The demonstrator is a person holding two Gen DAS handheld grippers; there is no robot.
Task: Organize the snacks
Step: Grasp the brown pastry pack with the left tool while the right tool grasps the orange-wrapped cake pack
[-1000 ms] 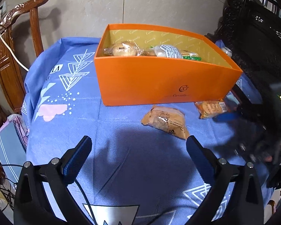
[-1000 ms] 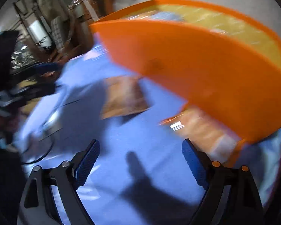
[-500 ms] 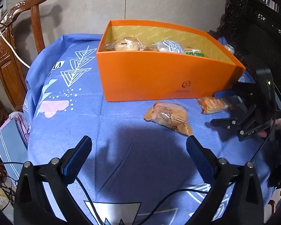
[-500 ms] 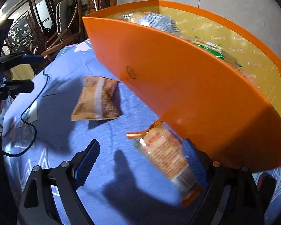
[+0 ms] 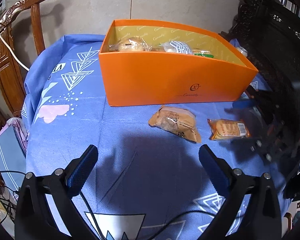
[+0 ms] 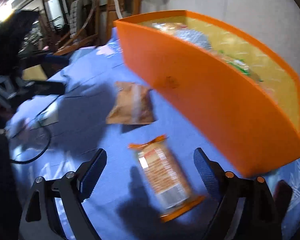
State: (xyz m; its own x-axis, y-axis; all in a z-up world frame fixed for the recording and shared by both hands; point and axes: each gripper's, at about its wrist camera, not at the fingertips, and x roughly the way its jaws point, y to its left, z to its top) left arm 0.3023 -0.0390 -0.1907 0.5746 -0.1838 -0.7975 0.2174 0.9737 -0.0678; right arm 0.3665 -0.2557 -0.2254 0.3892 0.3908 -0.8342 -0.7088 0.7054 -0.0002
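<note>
An orange box (image 5: 170,80) stands on the blue tablecloth and holds several wrapped snacks. It also shows in the right wrist view (image 6: 220,100). In front of it lie a brown snack bag (image 5: 175,123) (image 6: 131,105) and an orange-wrapped cracker pack (image 5: 228,129) (image 6: 166,177). My left gripper (image 5: 148,168) is open and empty, well short of the brown bag. My right gripper (image 6: 150,171) is open, its fingers either side of the cracker pack, not touching it. It shows blurred at the right of the left wrist view (image 5: 270,132).
A carved wooden chair (image 5: 10,46) stands at the table's left with a white cable on it. Dark carved furniture (image 5: 280,30) stands at the right. A black cable (image 5: 94,210) lies on the cloth near me.
The cracker pack has shifted away from the box toward the table's front. My right gripper has drawn back with it between its open fingers. My left gripper has lifted slightly.
</note>
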